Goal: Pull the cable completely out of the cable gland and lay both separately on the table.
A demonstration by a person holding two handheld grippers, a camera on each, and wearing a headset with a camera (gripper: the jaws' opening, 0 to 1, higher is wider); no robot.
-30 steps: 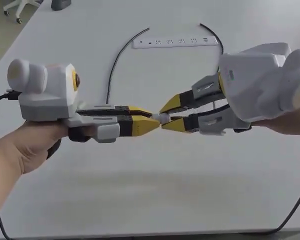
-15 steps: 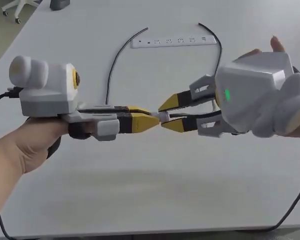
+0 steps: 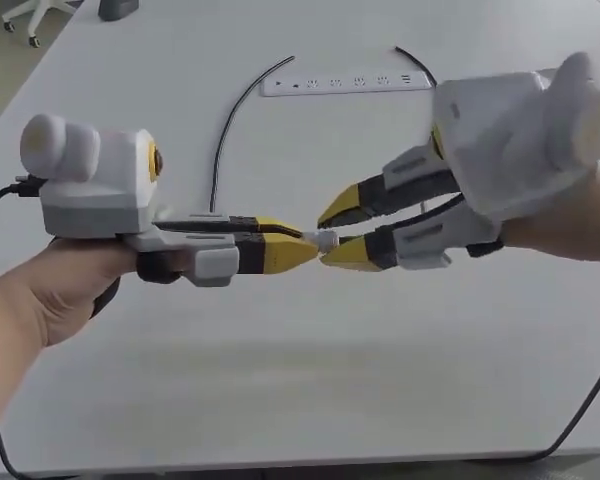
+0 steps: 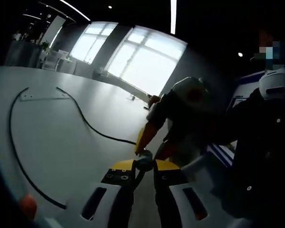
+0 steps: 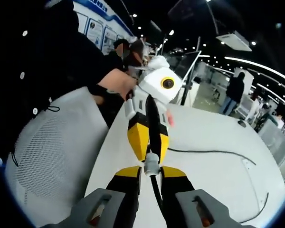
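Left hand (image 3: 60, 285): is gripping the handle of the left gripper at the near left of the head view.
Left gripper (image 3: 310, 247): is pointing to the right above the worktop (image 3: 300, 380), with its jaws clenched on the cable gland at their yellow tips.
Cable gland (image 3: 327, 241): is hanging in the air where the two grippers meet, clear of the worktop. It is a small pale fitting, and in the left gripper view it is sitting right at the tips of that gripper's jaws.
Right gripper (image 3: 323, 240): is pointing to the left, tip to tip with the left gripper. Its jaws are standing apart, one above the gland and one below it.
Cable (image 5: 155, 187): is running back from the gland down the gap between the right jaws in the right gripper view. I cannot tell whether those jaws are touching it.
Black lead (image 3: 225, 130): is curving across the worktop beyond the left gripper, with its near end hidden behind that gripper. I cannot tell whether it is the same cable.
Power strip (image 3: 345, 82): is lying flat on the far side of the worktop, just beyond the lead's far end.
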